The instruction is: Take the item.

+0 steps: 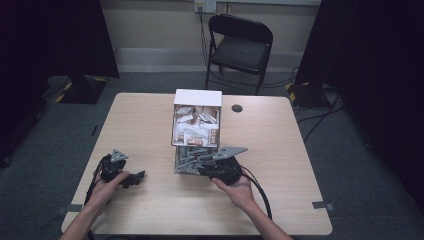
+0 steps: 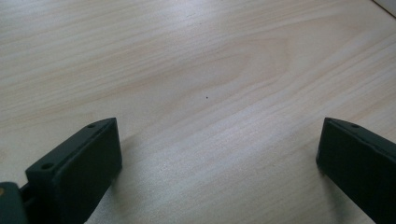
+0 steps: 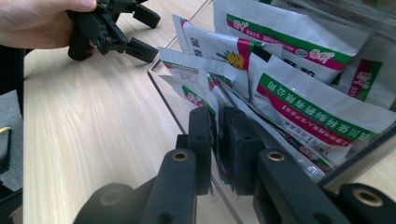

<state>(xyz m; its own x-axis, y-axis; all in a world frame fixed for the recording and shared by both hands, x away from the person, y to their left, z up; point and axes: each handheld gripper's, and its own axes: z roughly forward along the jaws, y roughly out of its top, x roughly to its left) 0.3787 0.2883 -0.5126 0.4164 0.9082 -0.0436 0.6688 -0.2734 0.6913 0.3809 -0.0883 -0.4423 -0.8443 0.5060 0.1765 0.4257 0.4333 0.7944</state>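
Observation:
A clear plastic box (image 1: 176,164) of green, red and white sachets (image 3: 299,100) stands mid-table, in front of a white box (image 1: 197,96) holding more packets. My right gripper (image 1: 202,168) reaches into the clear box from its right side. In the right gripper view its jaws (image 3: 218,116) stand nearly together at the box's clear wall, shut on the edge of one sachet (image 3: 198,97). My left gripper (image 1: 136,178) rests low over the bare table at the left, pointing right. Its jaws (image 2: 219,123) are wide open with only wood between them.
The wooden table (image 2: 210,60) has free room left and right of the boxes. A small dark round spot (image 1: 237,108) lies right of the white box. A black folding chair (image 1: 240,45) stands beyond the far edge. The left gripper (image 3: 146,33) and its hand (image 3: 37,23) appear in the right gripper view.

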